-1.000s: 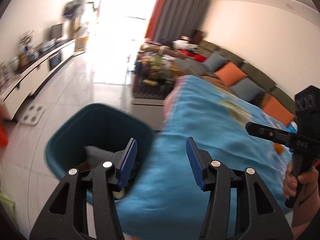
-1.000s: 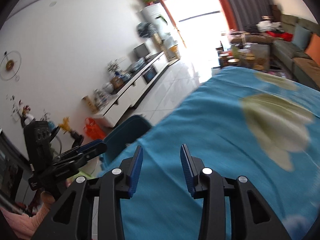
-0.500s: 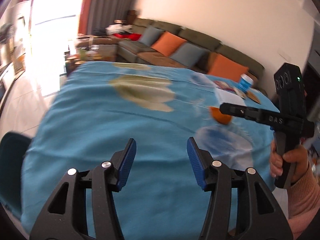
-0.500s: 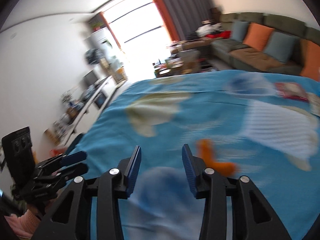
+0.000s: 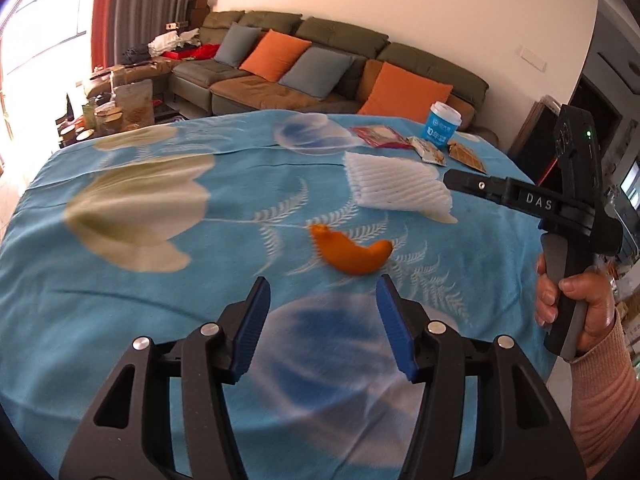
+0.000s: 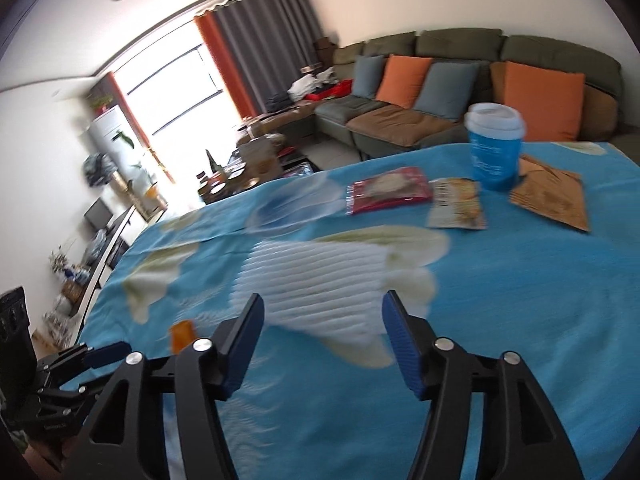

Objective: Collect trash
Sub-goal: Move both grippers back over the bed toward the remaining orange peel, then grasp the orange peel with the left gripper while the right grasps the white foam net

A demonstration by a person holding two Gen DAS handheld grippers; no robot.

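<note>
Table: blue floral cloth (image 5: 160, 280), sofa (image 5: 320, 56) behind
Left gripper (image 5: 322, 320): spread wide, empty, facing orange peel (image 5: 352, 256)
Right gripper (image 6: 322, 340): parted, empty, over white foam netting (image 6: 320, 280)
Right view only: wrappers (image 6: 388, 196) and cup (image 6: 496, 148) seen close

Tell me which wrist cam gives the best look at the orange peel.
Left wrist. The orange peel lies whole and unobstructed on the blue tablecloth, just ahead of the open left tongs. In the right wrist view only a blurred orange scrap shows at lower left, partly hidden behind the right tongs' finger.
</note>
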